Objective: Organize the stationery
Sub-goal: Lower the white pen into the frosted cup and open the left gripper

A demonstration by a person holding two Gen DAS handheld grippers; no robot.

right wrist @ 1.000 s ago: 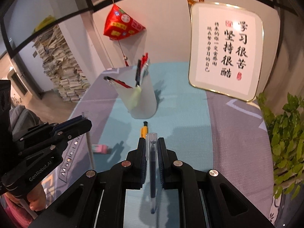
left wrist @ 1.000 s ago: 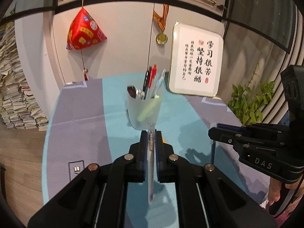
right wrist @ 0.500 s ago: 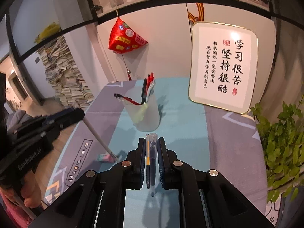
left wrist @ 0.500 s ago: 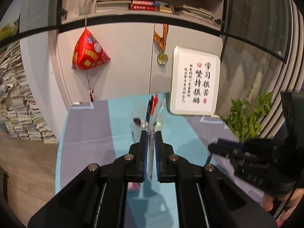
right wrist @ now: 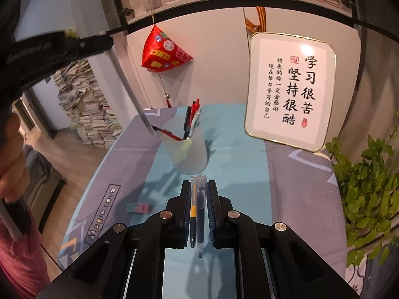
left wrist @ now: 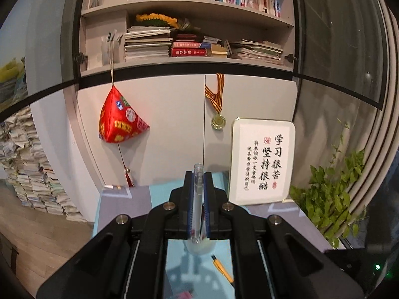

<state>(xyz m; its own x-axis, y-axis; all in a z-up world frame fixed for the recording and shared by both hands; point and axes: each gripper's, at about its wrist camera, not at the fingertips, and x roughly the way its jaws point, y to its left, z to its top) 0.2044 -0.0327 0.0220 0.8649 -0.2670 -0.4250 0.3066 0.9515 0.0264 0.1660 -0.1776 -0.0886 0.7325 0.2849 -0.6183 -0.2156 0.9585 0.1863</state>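
Observation:
My left gripper (left wrist: 198,191) is shut on a clear pen (left wrist: 197,199), held upright. In the right wrist view that gripper (right wrist: 99,42) is high at the upper left, with the pen (right wrist: 134,99) slanting down so its tip is at the rim of the frosted pen cup (right wrist: 189,154). The cup holds several red and black pens. My right gripper (right wrist: 199,199) is shut on a dark blue pen with a clear cap (right wrist: 200,204), above the table just in front of the cup. A yellow pen (right wrist: 192,214) lies on the mat under the fingers.
A framed calligraphy board (right wrist: 290,92) leans at the back right of the table. A green plant (right wrist: 369,199) stands at the right edge. A pink and blue eraser (right wrist: 138,208) lies on the grey and teal mat (right wrist: 239,154) at the left. A red pouch (right wrist: 164,52) hangs on the cabinet.
My left gripper rose and tilted up, carrying the clear pen from low on the table to above the cup. My right gripper lifted slightly with the blue pen.

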